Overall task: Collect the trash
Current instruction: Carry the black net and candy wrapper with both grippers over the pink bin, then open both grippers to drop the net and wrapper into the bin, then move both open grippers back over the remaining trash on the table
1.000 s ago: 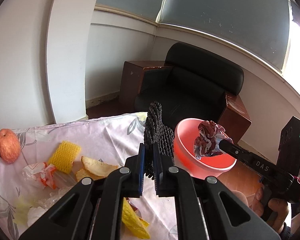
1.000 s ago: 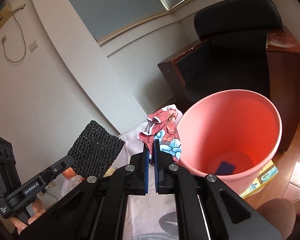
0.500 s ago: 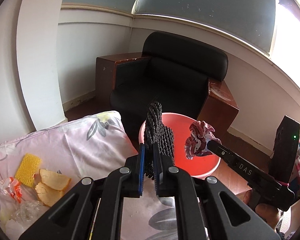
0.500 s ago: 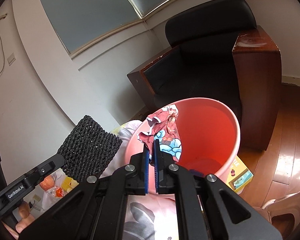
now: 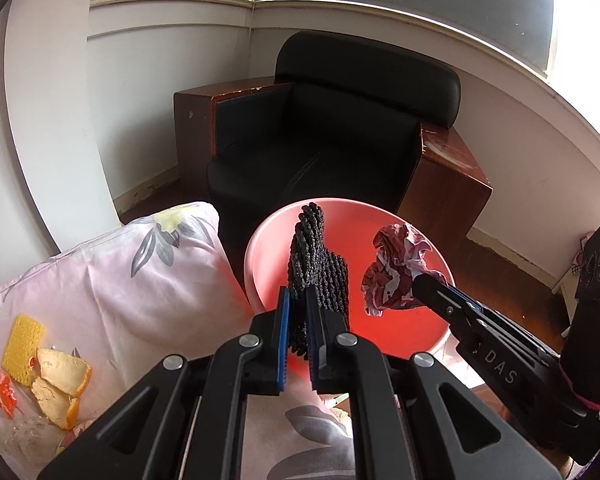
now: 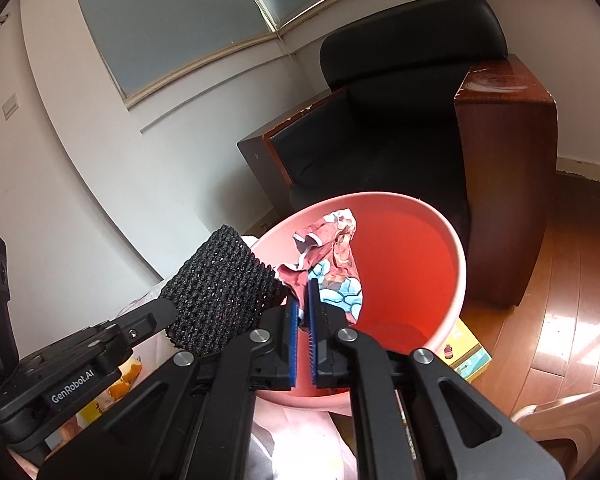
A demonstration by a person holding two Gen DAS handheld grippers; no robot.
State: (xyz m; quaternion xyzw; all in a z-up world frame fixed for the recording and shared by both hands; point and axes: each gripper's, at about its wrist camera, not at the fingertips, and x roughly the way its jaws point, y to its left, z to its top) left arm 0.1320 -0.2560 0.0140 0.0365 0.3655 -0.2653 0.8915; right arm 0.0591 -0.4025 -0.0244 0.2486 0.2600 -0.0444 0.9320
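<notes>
My left gripper (image 5: 297,300) is shut on a black foam net (image 5: 316,268) and holds it over the near rim of the pink bin (image 5: 260,248). My right gripper (image 6: 303,292) is shut on a crumpled red printed wrapper (image 6: 332,256) and holds it above the bin's mouth (image 6: 456,264). The right gripper (image 5: 424,280) with the wrapper (image 5: 392,272) shows at the right of the left wrist view. The left gripper (image 6: 168,306) with the net (image 6: 220,300) shows at the left of the right wrist view.
A table with a pink floral cloth (image 5: 132,280) holds yellow foam (image 5: 22,344), orange peel (image 5: 60,376) and plastic wrappers (image 5: 4,392) at the left. A black armchair (image 5: 340,132) stands behind the bin. A small box (image 6: 468,348) lies on the wooden floor.
Both grippers have moved with their trash toward and over the pink bin, which now looks nearer and larger. The table's litter has slid to the left edge of the left wrist view.
</notes>
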